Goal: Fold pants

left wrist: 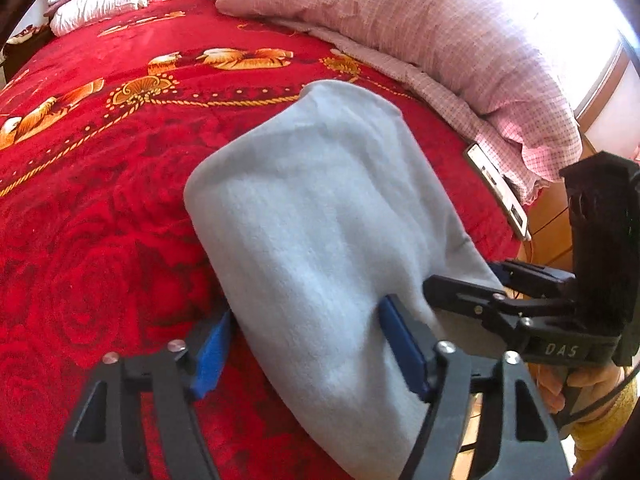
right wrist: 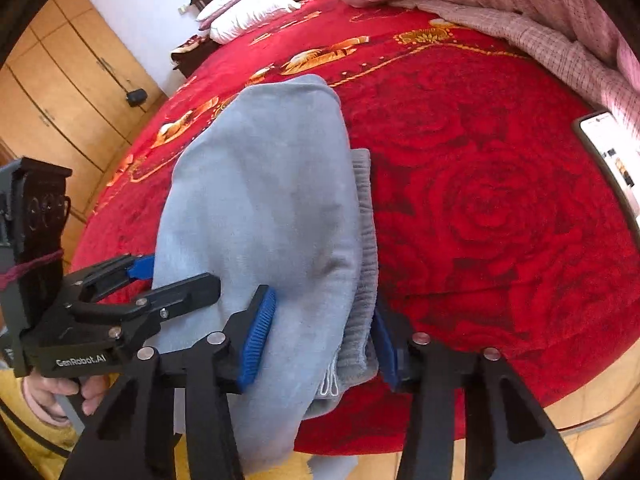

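The light blue-grey pants lie folded into a thick bundle on the red rose blanket, near the bed's front edge. In the right wrist view their grey ribbed waistband sticks out along the bundle's right side. My left gripper straddles the near left part of the bundle, its blue pads pressed into the cloth. My right gripper clamps the near right part, waistband included. Each view also shows the other gripper: the right gripper and the left gripper both reach onto the pants from the side.
A phone lies on the blanket at the right edge of the bed. A pink checked quilt is heaped along the far right side, and pillows sit at the head. A wooden wardrobe stands to the left. A hand holds the left handle.
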`<state>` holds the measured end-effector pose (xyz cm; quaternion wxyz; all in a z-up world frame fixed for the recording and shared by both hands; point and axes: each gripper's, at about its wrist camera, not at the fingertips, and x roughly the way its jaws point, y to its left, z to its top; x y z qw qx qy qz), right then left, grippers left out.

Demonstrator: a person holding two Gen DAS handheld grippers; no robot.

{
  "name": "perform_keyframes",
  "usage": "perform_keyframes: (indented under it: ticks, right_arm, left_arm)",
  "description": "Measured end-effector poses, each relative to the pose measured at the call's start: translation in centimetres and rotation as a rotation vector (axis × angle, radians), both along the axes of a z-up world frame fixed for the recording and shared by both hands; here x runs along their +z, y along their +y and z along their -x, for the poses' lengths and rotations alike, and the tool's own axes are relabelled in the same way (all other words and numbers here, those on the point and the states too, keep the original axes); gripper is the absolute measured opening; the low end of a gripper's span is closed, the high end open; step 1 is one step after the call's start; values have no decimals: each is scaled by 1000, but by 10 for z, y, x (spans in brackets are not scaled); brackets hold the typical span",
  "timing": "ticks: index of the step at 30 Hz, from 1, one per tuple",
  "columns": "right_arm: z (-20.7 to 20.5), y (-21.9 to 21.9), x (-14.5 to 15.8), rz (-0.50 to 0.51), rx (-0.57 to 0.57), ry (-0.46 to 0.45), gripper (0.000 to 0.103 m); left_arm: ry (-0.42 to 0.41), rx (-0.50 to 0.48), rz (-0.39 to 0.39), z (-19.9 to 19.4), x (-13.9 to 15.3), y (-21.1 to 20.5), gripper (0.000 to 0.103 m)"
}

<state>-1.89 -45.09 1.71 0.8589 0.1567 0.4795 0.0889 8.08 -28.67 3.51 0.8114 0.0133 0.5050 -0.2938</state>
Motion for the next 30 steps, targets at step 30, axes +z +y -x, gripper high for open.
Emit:
perform_keyframes:
  ticks: [30]
  right_arm:
    - [34, 105, 75, -202, -35, -223, 29]
  left_arm:
    - [-105, 123, 172, 31, 91, 131, 30]
